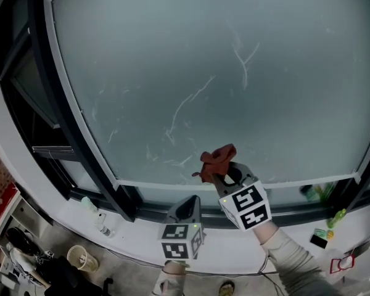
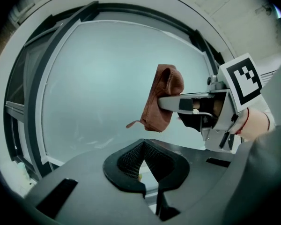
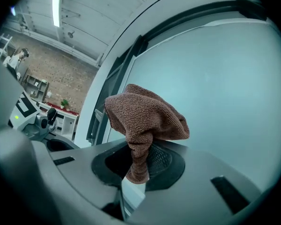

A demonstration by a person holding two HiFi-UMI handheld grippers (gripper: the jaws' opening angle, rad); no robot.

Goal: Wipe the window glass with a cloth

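White window ledge (image 1: pixel 129 239) with a clear bottle (image 1: pixel 97 216) and a green bottle (image 1: pixel 337 217)

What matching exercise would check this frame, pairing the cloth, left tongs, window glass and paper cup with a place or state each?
1 cloth
2 left tongs
3 window glass
4 paper cup

A streaked with white smears
B clamped in the right tongs
C low in the head view's left corner
D shut on nothing

Pairs: 1-B, 2-D, 3-A, 4-C

The cloth (image 3: pixel 147 121) is rough brown terry; the window glass (image 1: pixel 234 73) is smooth, hazy, streaked.
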